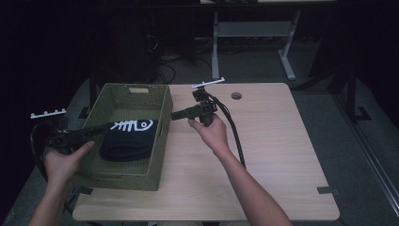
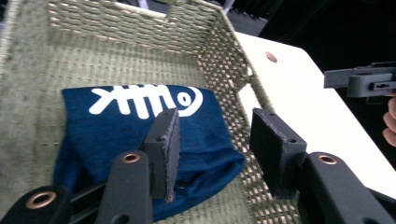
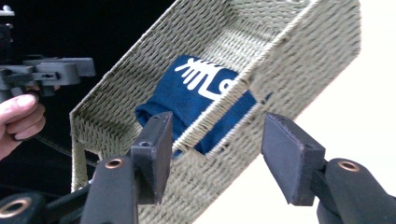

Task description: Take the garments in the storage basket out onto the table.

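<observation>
A folded dark blue cloth (image 1: 127,136) with a white fish-bone print lies inside a green woven basket (image 1: 160,136) on the table's left side. My left gripper (image 1: 101,129) reaches in over the basket's left rim, and its jaws stand open above the cloth (image 2: 116,126) without touching it. In the left gripper view my left gripper (image 2: 215,126) has nothing between its pads. My right gripper (image 1: 175,115) hovers just outside the basket's right wall, open and empty. From the right gripper view, my right gripper (image 3: 219,135) faces the basket wall (image 3: 289,56), with the cloth (image 3: 187,93) behind it.
The basket sits on a light wooden table (image 1: 273,141) with a round hole (image 1: 236,95) near its far edge. A black cable (image 1: 235,136) trails from the right gripper across the tabletop. A white desk frame (image 1: 254,28) stands beyond the table.
</observation>
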Available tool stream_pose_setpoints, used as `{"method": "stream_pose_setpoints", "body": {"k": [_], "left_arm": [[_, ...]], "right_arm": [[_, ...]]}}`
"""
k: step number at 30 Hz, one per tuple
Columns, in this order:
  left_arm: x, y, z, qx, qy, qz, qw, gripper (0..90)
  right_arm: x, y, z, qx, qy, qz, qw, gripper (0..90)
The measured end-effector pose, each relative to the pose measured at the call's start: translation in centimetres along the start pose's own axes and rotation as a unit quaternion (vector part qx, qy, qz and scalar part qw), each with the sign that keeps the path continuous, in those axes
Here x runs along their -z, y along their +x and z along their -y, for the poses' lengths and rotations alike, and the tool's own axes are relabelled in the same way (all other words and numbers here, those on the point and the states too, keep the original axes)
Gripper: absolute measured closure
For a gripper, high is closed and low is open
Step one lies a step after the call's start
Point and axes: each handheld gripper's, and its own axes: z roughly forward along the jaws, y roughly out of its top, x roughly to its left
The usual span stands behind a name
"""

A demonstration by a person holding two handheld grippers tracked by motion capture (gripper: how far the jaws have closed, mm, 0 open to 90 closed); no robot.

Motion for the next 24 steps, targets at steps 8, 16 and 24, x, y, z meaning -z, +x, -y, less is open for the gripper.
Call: {"method": "stream_pose_setpoints", "body": {"k": [8, 16, 24], "left_arm": [[-0.1, -3.0, 1.3, -0.011, -0.01, 0.02, 0.9997, 50.7], [-1.2, -7.0, 2.4, -0.03, -0.012, 0.054, 0.998, 49.0], [-3.5, -10.8, 2.8, -0.048, -0.012, 0.094, 0.9944, 45.4]], "right_arm": [[2.6, -1.4, 1.0, -0.009, -0.012, 0.007, 0.9999, 38.8], [5.6, -2.5, 2.2, -0.016, -0.027, 0.016, 0.9994, 37.9], [8.5, -3.9, 4.3, -0.03, -0.033, 0.037, 0.9983, 35.8]]}}
